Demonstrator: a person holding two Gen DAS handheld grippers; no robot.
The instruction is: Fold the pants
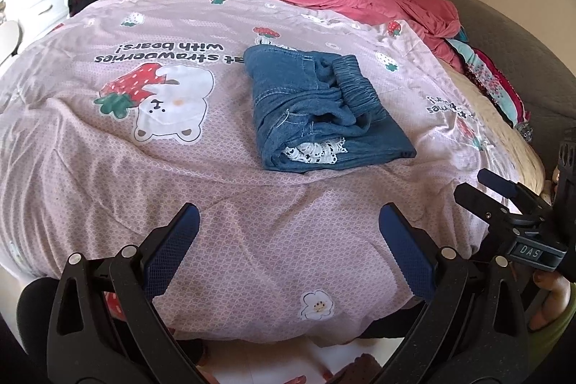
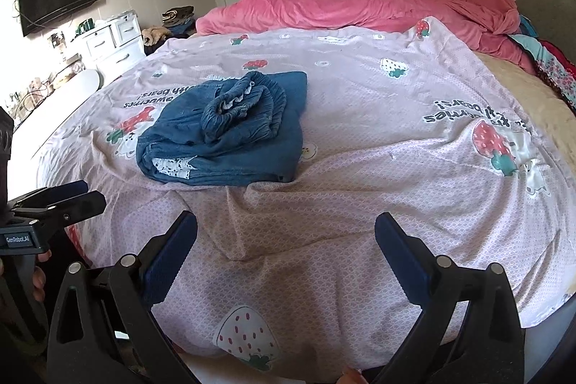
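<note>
Pants (image 1: 324, 110) folded, mid-bed | ahead of your left tool (image 1: 288, 243), wide, empty | left of right tool (image 2: 286, 251), wide | left nearer.

- Left gripper (image 1: 288, 222): black plastic arms shaped like tongs, with silver round rivets at the joints.
- Its fingers (image 1: 172, 247) carry dark blue pads with a fine mesh texture.
- Right gripper (image 2: 286, 229): same black frame, silver rivets, blue pads (image 2: 403, 258).
- Seen from the side, one body bears a "DAS" label, the other "GenRobot.AI".
- A small screw sits on each black finger's side.
</note>
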